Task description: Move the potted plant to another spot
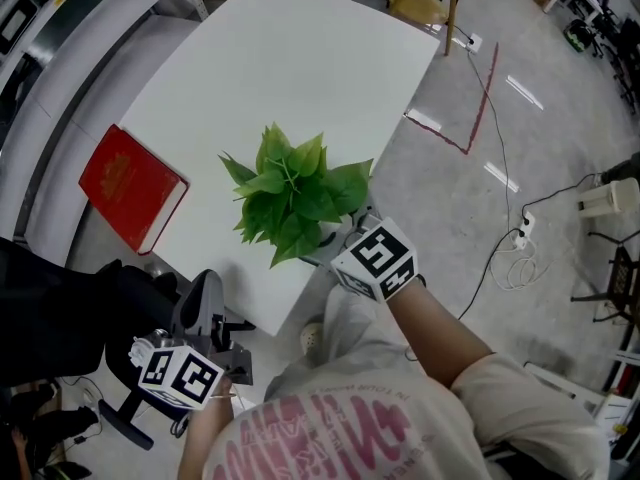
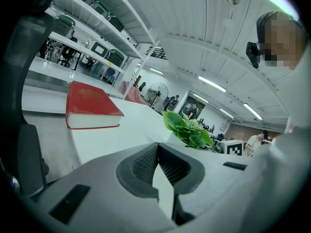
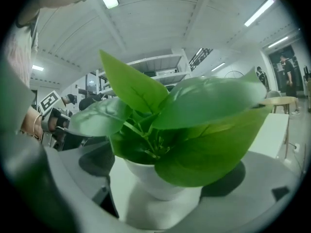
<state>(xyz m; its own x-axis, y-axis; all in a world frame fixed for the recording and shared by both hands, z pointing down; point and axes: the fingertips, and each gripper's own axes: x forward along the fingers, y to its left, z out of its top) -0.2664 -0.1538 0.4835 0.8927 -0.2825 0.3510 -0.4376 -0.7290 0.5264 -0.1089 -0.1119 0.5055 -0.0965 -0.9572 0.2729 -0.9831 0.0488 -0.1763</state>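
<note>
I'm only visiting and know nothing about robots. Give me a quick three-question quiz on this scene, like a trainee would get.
1. True or false: the right claw is clamped shut on the potted plant.
2. The book is: A blue, B red, C green?
3. Fill in: the plant stands on a white ____.
Key: 1 false, its jaws stand open around the plant; 2 B; 3 table.
</note>
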